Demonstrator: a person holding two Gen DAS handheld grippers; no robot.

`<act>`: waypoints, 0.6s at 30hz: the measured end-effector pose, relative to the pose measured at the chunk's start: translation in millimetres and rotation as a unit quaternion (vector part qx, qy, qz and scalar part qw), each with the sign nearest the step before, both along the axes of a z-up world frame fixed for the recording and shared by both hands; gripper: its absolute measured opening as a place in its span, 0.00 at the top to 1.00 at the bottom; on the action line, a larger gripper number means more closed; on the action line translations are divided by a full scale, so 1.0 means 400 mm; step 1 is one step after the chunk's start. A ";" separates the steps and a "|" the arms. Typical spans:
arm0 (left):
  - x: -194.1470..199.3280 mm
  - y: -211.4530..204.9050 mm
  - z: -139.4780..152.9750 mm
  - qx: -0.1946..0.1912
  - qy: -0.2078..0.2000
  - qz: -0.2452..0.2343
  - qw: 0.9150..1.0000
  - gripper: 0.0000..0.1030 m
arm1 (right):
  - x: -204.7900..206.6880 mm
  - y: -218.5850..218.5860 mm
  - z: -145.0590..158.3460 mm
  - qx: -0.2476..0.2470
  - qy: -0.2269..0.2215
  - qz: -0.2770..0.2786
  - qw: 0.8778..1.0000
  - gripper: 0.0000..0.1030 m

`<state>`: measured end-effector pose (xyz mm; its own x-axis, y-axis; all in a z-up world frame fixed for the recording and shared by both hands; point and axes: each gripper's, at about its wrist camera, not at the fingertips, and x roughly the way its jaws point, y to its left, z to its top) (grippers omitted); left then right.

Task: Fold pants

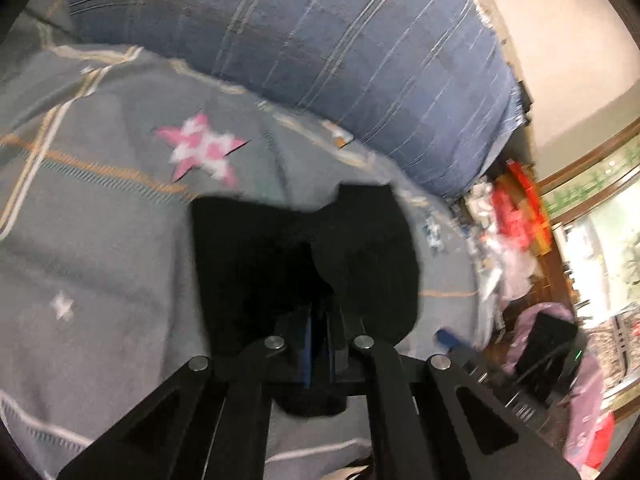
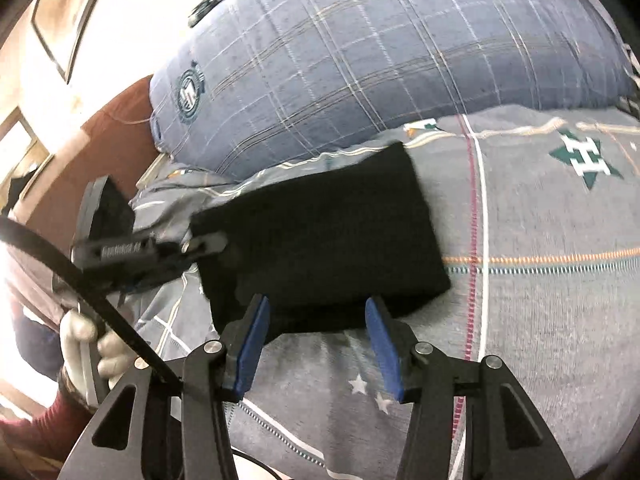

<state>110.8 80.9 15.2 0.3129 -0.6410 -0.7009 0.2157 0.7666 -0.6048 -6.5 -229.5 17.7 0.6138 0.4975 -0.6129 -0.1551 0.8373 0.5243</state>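
Note:
The black pants (image 2: 324, 236) lie folded into a compact rectangle on the grey bed cover (image 2: 540, 320). My left gripper (image 1: 320, 320) is shut on the pants (image 1: 280, 260), its blue pads close together with black cloth draped over them. In the right wrist view the left gripper (image 2: 200, 246) holds the pants' left edge. My right gripper (image 2: 318, 312) is open, its blue pads (image 2: 252, 352) spread just in front of the pants' near edge, not touching the cloth.
A large blue plaid duvet roll (image 2: 380, 60) lies behind the pants. The bed cover (image 1: 80, 240) has a pink star (image 1: 200, 148) and a green star (image 2: 584, 160). Clutter and a purple bag (image 1: 560, 340) stand beside the bed. A gloved hand (image 2: 88, 344) holds the left gripper.

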 end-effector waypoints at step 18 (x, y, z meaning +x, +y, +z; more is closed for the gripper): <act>0.057 0.146 0.032 -0.108 -0.015 0.045 0.993 0.36 | 0.037 0.064 -0.086 0.097 0.057 0.009 0.994 0.31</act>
